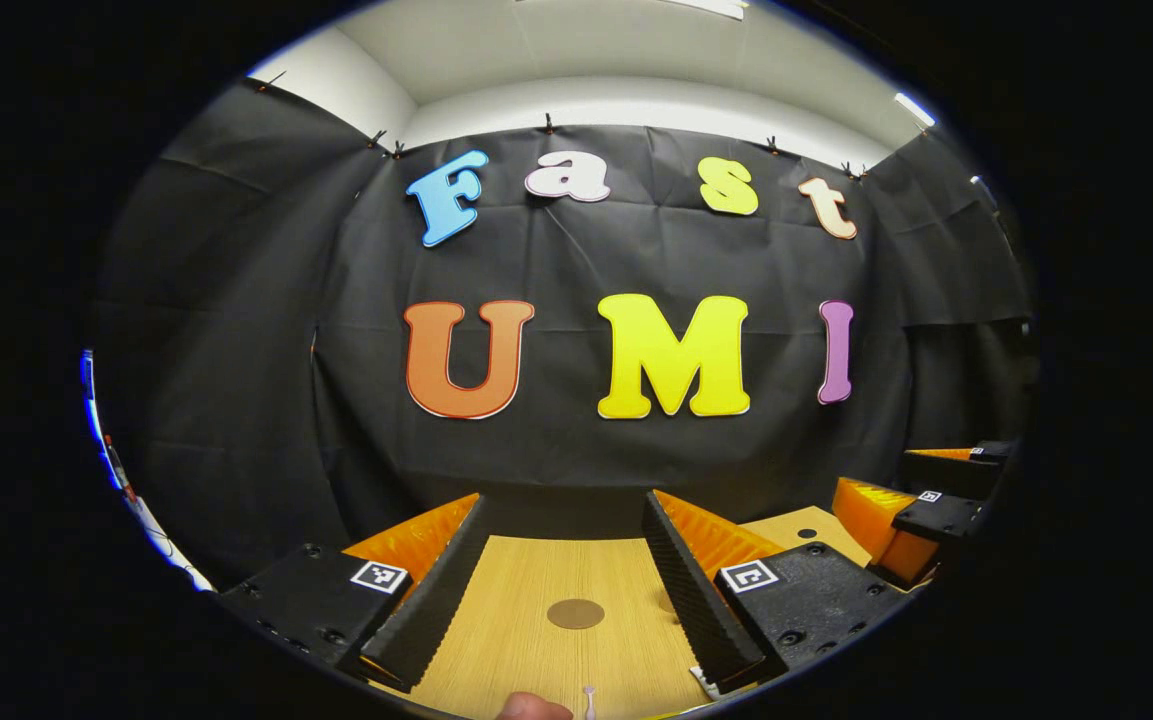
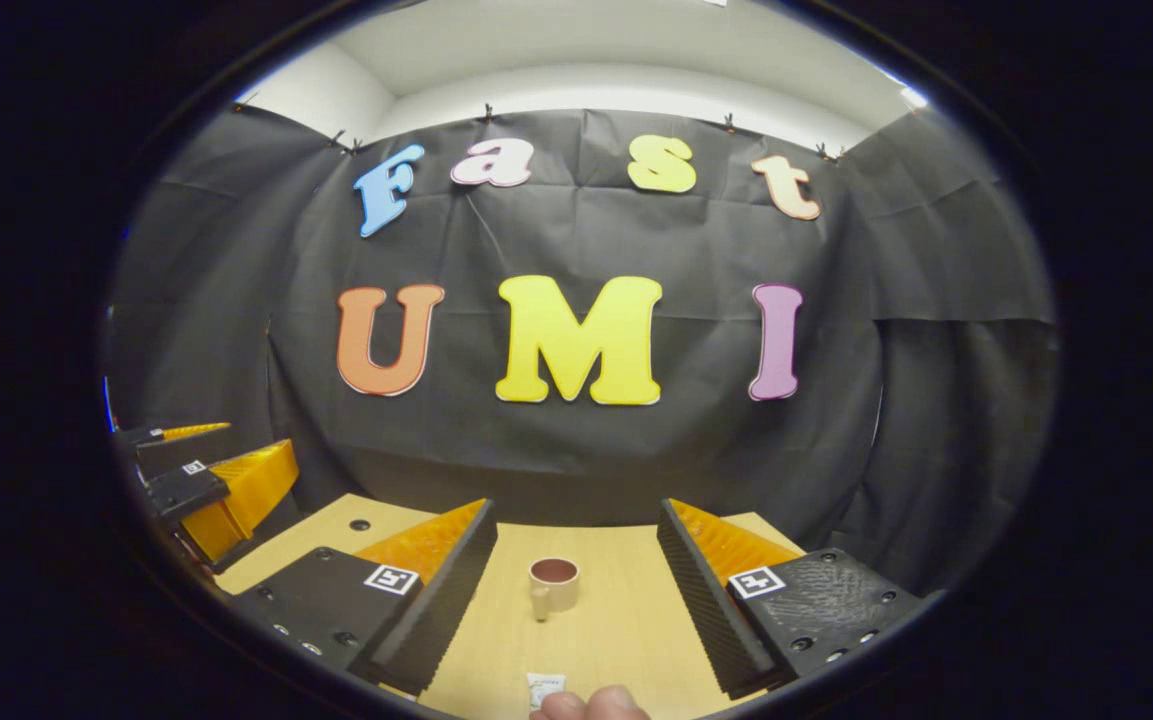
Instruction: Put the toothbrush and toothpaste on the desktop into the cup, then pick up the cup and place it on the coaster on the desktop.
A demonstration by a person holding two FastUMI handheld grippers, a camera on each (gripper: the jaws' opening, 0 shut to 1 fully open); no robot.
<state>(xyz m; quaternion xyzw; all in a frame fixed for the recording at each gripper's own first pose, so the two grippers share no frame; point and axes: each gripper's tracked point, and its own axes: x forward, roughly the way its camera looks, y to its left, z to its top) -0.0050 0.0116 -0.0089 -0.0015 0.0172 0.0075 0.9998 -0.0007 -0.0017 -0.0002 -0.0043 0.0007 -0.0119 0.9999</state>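
Left gripper view: one coaster lies on the table at 12 o'clock between the left hand-held gripper's wide-spread fingers. Right gripper view: one cup (handle toward 6 o'clock) stands between the right hand-held gripper's wide fingers. No writing is legible.

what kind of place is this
Likely a small recording booth set up for handheld gripper demos: black cloth wall, a wooden desktop holding a cup and a coaster.

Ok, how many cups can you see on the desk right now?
1. The cup stands upright on the desk, ahead between the right claw fingers, untouched. Others may sit outside the views.
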